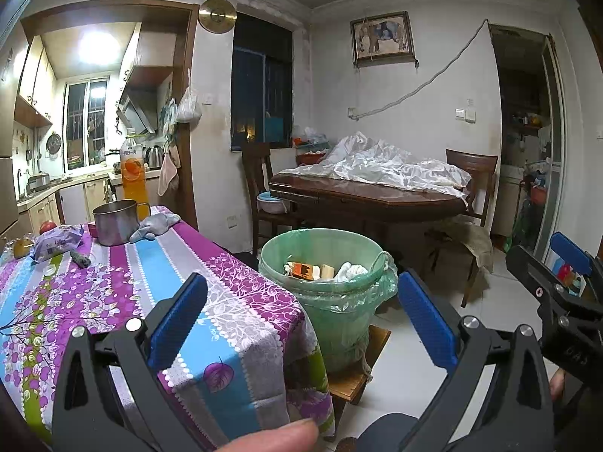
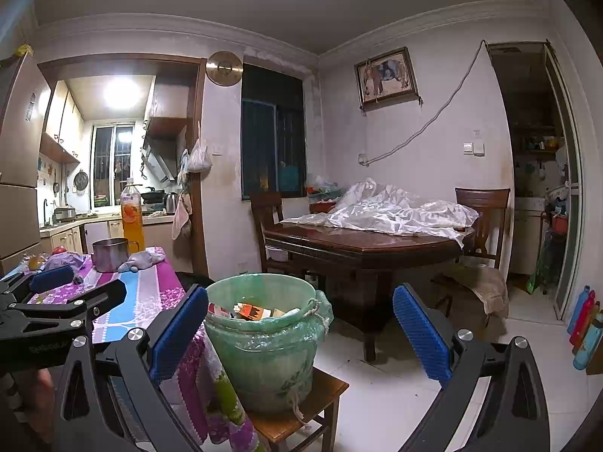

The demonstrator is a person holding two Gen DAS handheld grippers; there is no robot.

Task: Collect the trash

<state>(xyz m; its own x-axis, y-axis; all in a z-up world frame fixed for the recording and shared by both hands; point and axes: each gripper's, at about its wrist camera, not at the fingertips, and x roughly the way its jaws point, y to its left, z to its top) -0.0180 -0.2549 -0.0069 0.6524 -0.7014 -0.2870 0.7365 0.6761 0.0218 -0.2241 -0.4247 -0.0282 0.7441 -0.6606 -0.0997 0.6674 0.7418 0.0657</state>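
Note:
A green-lined trash bucket stands on a low wooden stool beside the table; it also shows in the right wrist view and holds cartons and crumpled paper. On the purple striped tablecloth lie a crumpled purple wrapper, a small grey scrap and a grey rag. My left gripper is open and empty, over the table's corner and in front of the bucket. My right gripper is open and empty, in front of the bucket; it shows at the right edge of the left wrist view.
A steel pot, an orange drink bottle, an apple and a yellow fruit stand on the table. A dark wooden dining table with crumpled plastic sheet and chairs is behind the bucket. Bottles line the right wall.

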